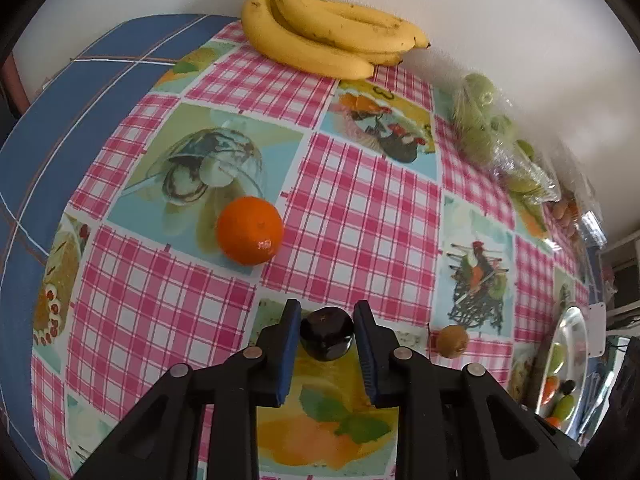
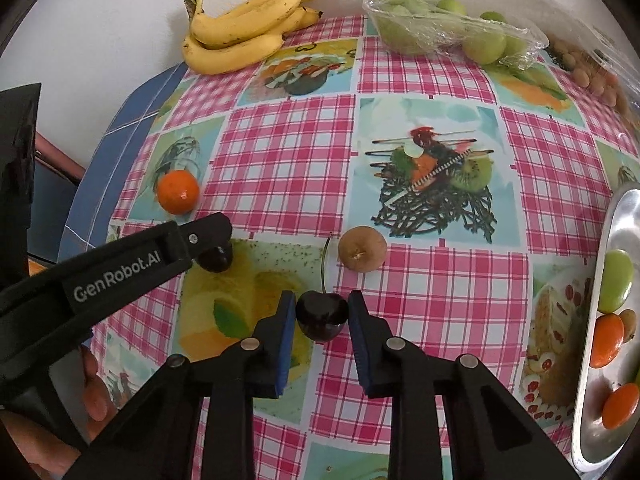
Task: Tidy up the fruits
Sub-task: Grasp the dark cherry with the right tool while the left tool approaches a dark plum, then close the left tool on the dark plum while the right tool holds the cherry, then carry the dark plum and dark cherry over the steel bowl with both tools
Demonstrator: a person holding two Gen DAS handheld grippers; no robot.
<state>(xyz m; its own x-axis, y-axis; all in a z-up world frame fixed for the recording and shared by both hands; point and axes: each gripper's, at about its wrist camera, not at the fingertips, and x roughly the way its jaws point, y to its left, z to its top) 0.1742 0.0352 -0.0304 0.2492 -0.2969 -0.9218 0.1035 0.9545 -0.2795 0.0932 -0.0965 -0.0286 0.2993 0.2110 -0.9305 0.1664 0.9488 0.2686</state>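
My left gripper (image 1: 327,316) is shut on a dark cherry (image 1: 326,340), its blue pads pressing both sides of the fruit on the checked tablecloth. The right wrist view shows the same gripper (image 2: 218,248) from the side over that cherry (image 2: 219,261). In the same way my right gripper (image 2: 321,302) is shut on a second dark cherry (image 2: 322,318), whose long stem points up and away. A brown kiwi (image 2: 362,249) lies just beyond it. An orange (image 1: 250,230) rests further out on the left.
A bunch of bananas (image 2: 240,32) and a plastic-wrapped pack of green fruit (image 2: 440,24) lie along the wall, with a pack of small brown fruit (image 2: 592,72) at the right. A metal tray (image 2: 624,216) at the right edge holds green and orange fruit. A hand shows at the lower left.
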